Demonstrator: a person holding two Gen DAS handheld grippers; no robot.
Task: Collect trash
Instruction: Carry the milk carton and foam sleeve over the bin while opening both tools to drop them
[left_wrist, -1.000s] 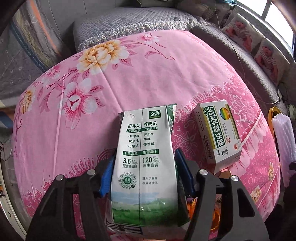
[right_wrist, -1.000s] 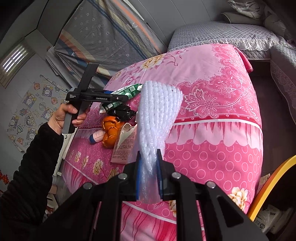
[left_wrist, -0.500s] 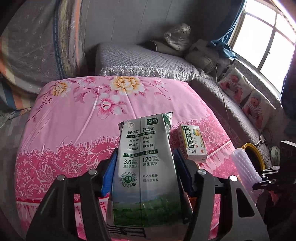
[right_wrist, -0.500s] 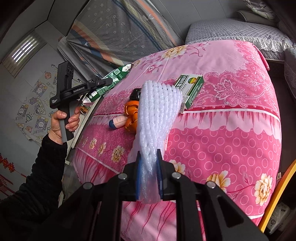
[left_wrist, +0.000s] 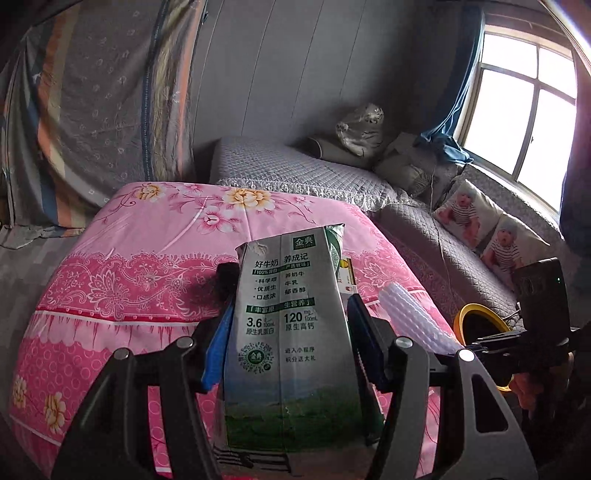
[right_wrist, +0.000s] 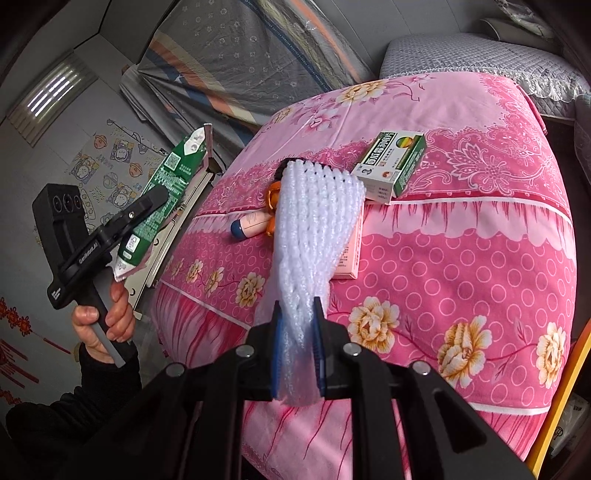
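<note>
My left gripper (left_wrist: 288, 354), clamping the milk carton (left_wrist: 291, 332), has swung up off the pink bed (left_wrist: 129, 258) toward the yellow bin (left_wrist: 480, 321); my right gripper (right_wrist: 297, 354) stays pinched on the foam net (right_wrist: 314, 236). Both await dropping.

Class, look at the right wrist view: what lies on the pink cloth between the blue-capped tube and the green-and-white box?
Orange peel lies beside the tube; the foam net held in the right gripper hides the remaining stretch before the box.
</note>
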